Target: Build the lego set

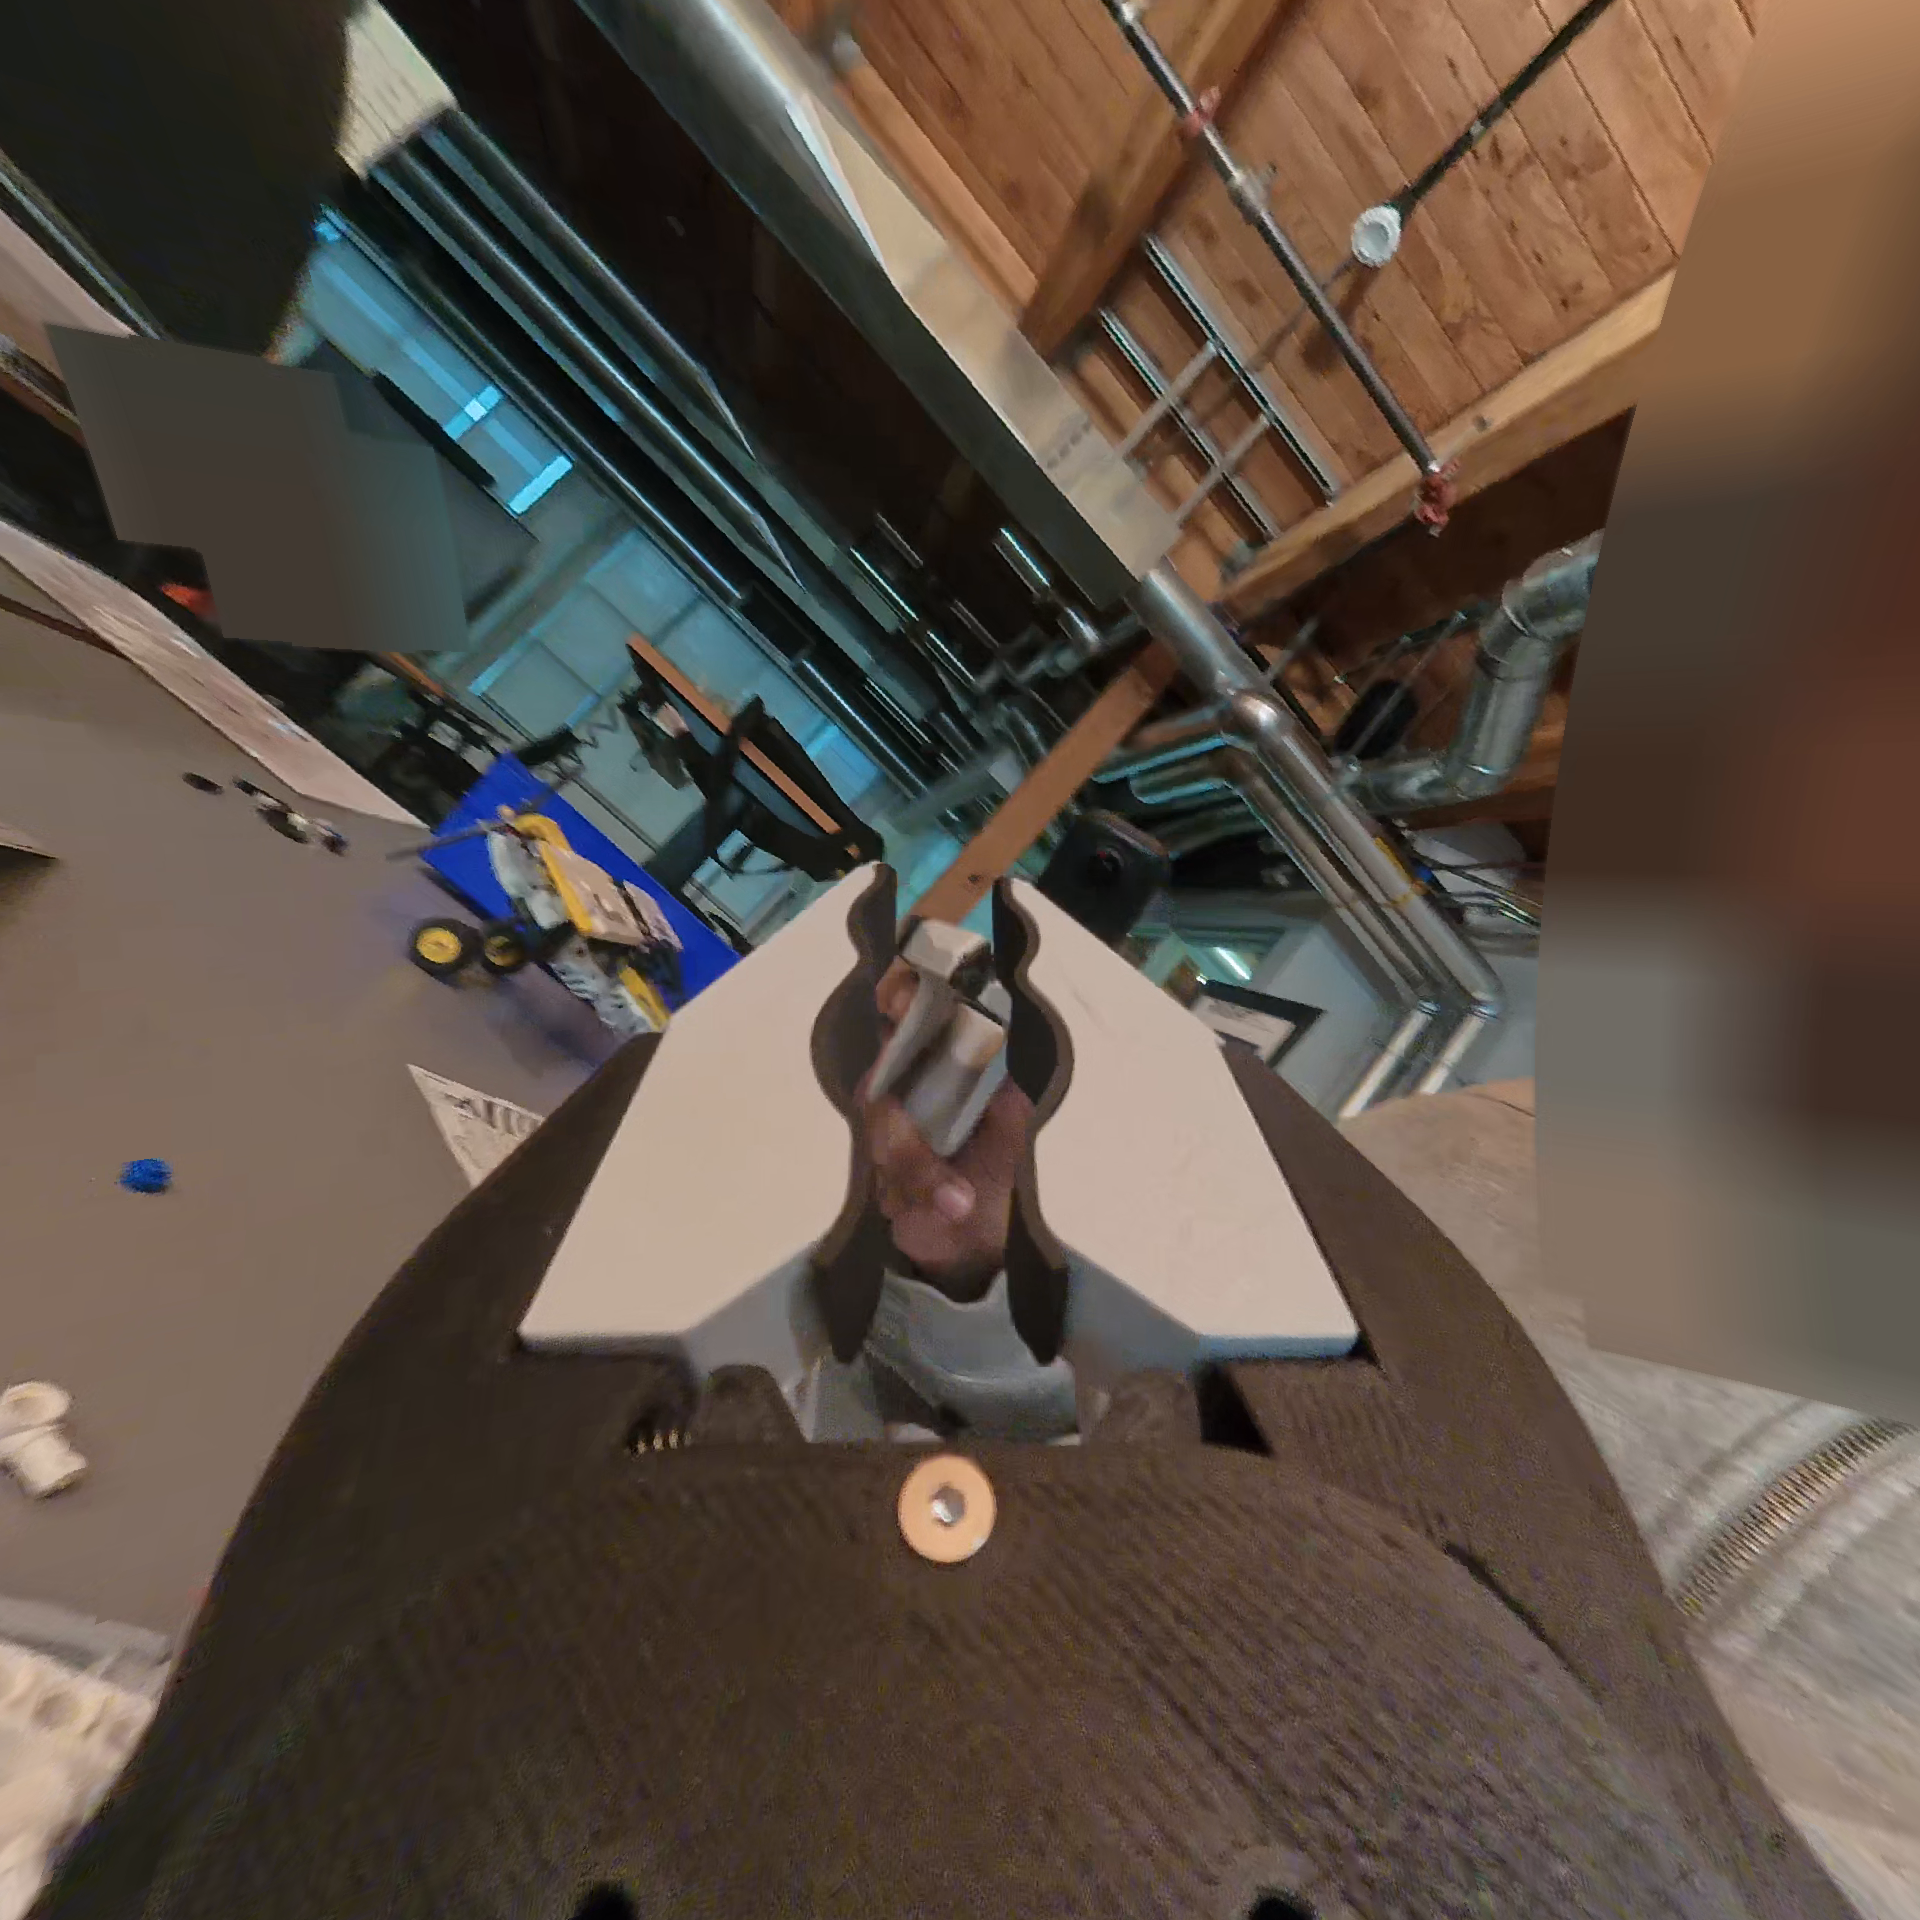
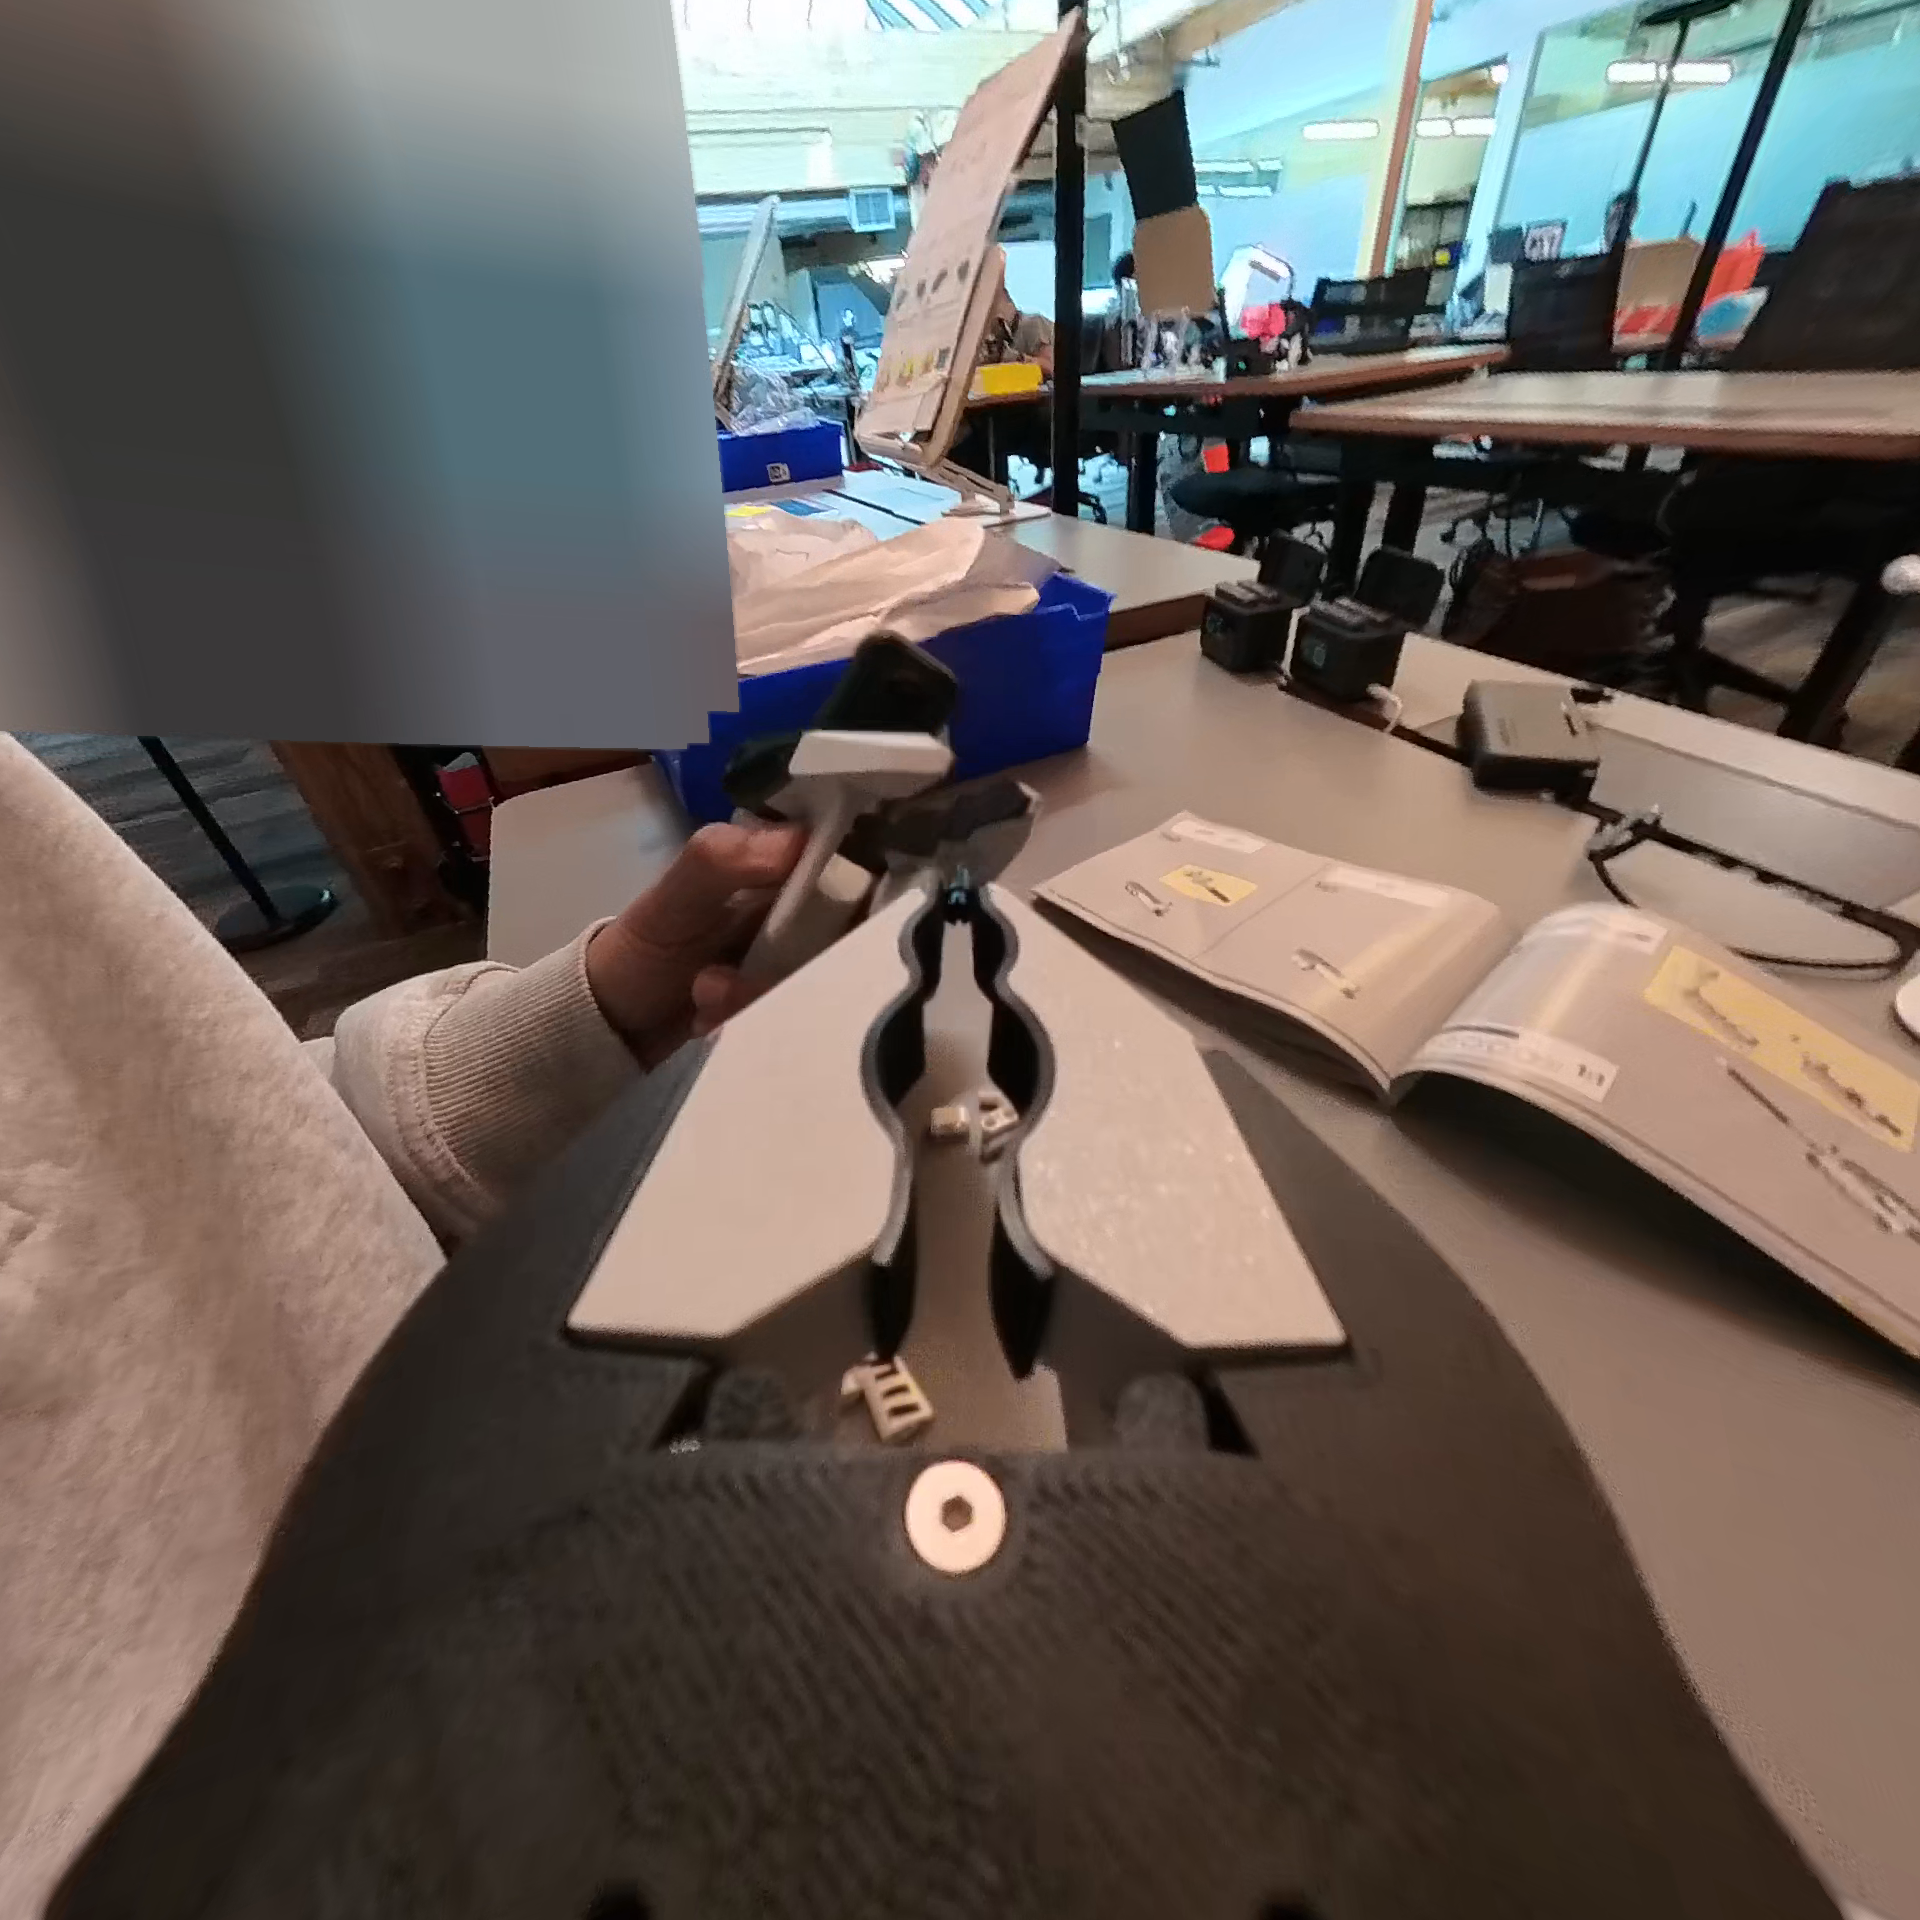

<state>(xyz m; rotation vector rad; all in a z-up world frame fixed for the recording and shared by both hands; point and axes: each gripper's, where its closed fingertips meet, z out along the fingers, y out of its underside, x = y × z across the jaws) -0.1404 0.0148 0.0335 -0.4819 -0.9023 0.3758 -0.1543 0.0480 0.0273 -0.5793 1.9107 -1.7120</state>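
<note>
My right gripper [image 2: 956,902] is shut on a small dark Lego piece [image 2: 954,888] with a blue spot, held up above the grey table [image 2: 1558,1507]. My left gripper [image 1: 943,914] is tilted up toward the ceiling, and its jaws stand a little apart. It faces the right gripper, whose grey trigger [image 1: 935,1039] and holding hand show through the gap. In the right wrist view the left gripper's tips [image 2: 966,821] meet the held piece, but I cannot tell if they grip it. A yellow and white Lego vehicle [image 1: 571,914] stands on the table.
An open instruction booklet [image 2: 1455,987] lies to the right. A blue bin [image 2: 1018,675] with plastic bags stands behind. Loose white pieces [image 2: 888,1397] lie under my right gripper. A small blue piece [image 1: 145,1174] and white pieces [image 1: 36,1439] lie on the left. Black boxes [image 2: 1340,644] stand at the table's far edge. One gripper's finger ends stand about 4 cm off the other's.
</note>
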